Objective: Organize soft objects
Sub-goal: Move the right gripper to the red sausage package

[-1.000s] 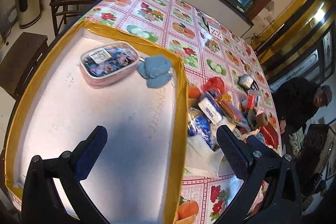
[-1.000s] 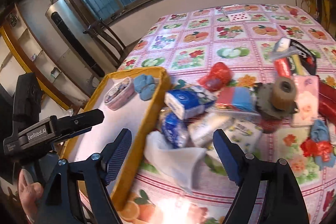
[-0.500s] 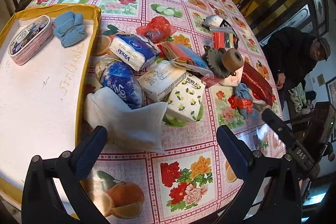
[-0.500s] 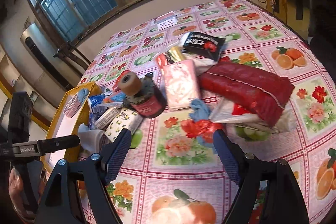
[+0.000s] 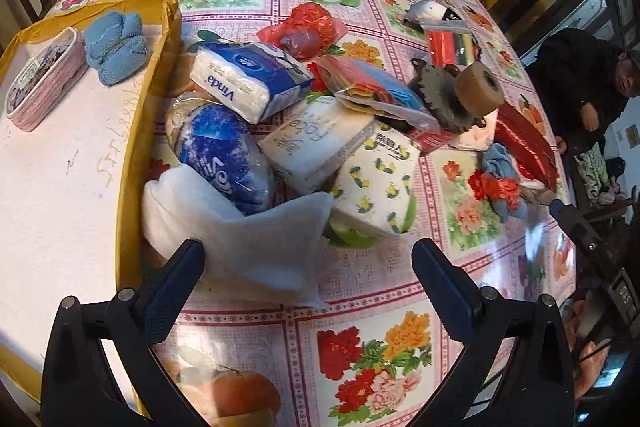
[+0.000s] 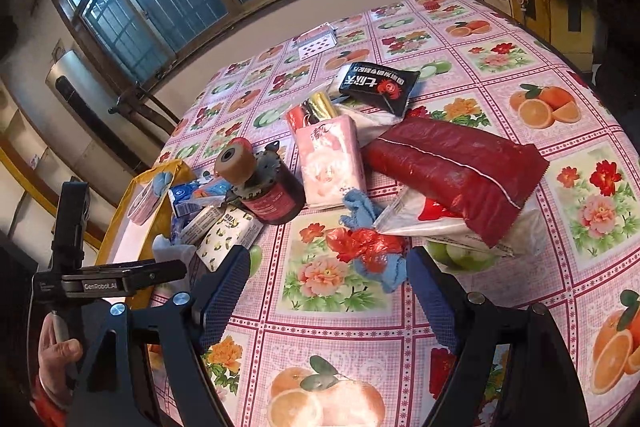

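Both views now swing nearer the pile: left gripper [image 5: 306, 259] over a white cloth [image 5: 256, 239], right gripper [image 6: 328, 279] near what looks like a blue rag [image 6: 360, 203], jaws wide apart, empty.

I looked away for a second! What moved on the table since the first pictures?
Only the two hand-held grippers moved. The left one swung from over the yellow tray toward the white cloth. The right one swung to the red bag. Both are open and empty. The tissue packs and the blue sock stayed put.
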Demonstrator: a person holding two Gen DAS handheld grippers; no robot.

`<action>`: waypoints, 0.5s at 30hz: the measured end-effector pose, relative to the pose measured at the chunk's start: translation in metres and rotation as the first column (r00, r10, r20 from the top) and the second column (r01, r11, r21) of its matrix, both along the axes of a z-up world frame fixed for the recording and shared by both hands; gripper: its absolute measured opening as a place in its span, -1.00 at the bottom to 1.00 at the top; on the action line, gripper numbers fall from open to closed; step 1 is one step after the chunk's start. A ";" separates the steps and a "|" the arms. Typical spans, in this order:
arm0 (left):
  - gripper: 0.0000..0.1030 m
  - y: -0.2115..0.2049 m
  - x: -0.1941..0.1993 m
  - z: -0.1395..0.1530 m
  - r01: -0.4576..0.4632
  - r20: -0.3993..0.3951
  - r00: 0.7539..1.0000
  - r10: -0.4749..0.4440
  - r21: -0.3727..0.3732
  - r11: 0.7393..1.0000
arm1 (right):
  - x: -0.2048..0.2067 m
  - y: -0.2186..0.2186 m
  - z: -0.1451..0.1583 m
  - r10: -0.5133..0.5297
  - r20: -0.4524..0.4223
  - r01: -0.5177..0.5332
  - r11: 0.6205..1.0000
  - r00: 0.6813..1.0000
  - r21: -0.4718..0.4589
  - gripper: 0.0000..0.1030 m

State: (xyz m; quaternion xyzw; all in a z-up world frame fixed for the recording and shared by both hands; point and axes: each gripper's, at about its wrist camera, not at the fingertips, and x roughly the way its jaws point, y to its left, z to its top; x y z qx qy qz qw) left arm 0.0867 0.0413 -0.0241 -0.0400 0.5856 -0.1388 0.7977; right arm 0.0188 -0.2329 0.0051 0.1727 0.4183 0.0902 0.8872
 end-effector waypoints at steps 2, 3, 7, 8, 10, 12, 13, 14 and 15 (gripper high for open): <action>1.00 0.001 0.000 -0.001 -0.007 0.008 1.000 0.007 0.016 1.000 | 0.002 0.006 -0.003 0.011 -0.006 -0.011 1.000 1.000 0.001 0.60; 1.00 0.002 -0.001 -0.001 -0.007 0.012 1.000 0.007 0.019 1.000 | 0.004 0.011 -0.004 0.018 -0.011 -0.018 1.000 1.000 -0.002 0.60; 1.00 0.001 0.002 -0.004 -0.008 0.016 1.000 0.007 0.081 0.997 | 0.016 0.040 -0.010 0.070 -0.037 -0.072 0.995 0.997 -0.067 0.60; 1.00 0.002 0.004 -0.008 -0.011 -0.001 1.000 0.011 0.074 0.997 | 0.021 0.049 -0.012 0.078 -0.046 -0.082 0.991 0.996 -0.110 0.60; 1.00 0.006 0.006 -0.016 -0.025 -0.023 0.999 0.027 0.065 0.998 | 0.031 0.065 -0.016 0.097 -0.065 -0.106 0.982 0.993 -0.155 0.60; 1.00 0.005 0.005 -0.016 -0.023 -0.008 1.000 0.024 0.078 0.997 | 0.040 0.076 -0.020 0.090 -0.079 -0.104 0.976 0.993 -0.189 0.60; 1.00 0.005 0.005 -0.016 -0.020 -0.010 1.000 0.021 0.084 0.996 | 0.044 0.080 -0.022 0.089 -0.087 -0.105 0.975 0.992 -0.195 0.60; 1.00 0.004 0.004 -0.017 -0.014 -0.014 1.000 0.016 0.096 0.995 | 0.048 0.082 -0.024 0.087 -0.096 -0.105 0.976 0.992 -0.191 0.58; 1.00 0.001 0.004 -0.019 -0.002 -0.022 1.000 0.005 0.115 0.993 | 0.050 0.079 -0.025 0.083 -0.098 -0.100 0.978 0.992 -0.184 0.56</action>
